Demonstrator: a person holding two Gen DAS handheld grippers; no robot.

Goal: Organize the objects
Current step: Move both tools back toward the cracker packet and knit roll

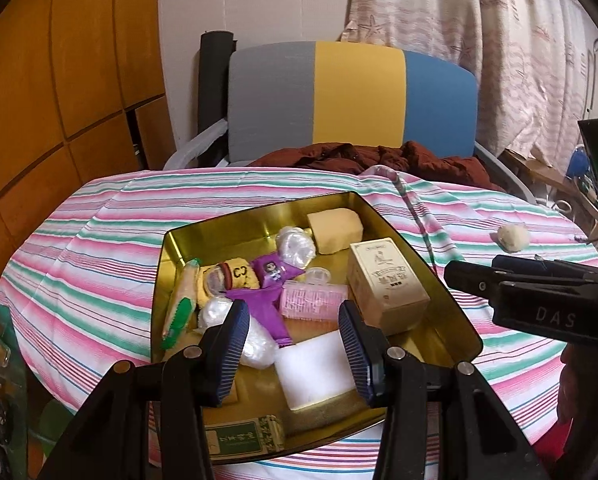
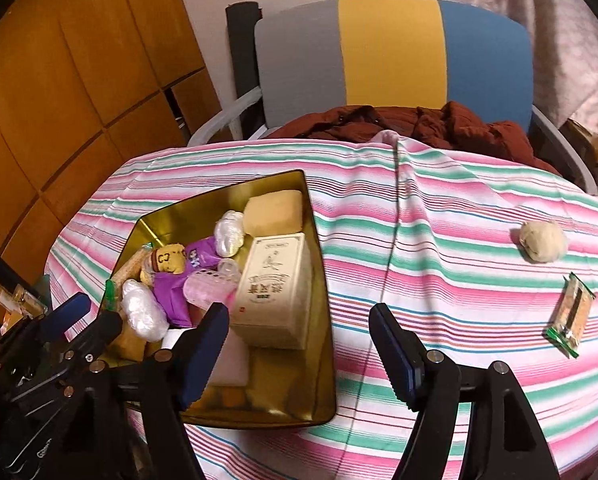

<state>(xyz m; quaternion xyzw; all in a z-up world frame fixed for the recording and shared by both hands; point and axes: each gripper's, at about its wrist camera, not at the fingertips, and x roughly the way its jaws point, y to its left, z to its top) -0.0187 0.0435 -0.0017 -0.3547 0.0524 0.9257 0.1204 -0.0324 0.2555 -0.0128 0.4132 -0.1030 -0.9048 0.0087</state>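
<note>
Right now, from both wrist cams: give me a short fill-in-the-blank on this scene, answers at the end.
1. Most items sit inside a gold-coloured metal ____.
2. The beige ball and the snack packet lie on the striped ____, outside the tray.
3. Both the left tongs and right tongs are ____ and hold nothing.
4. The chair back has a ____ middle stripe.

Answers: tray; tablecloth; open; yellow
</note>
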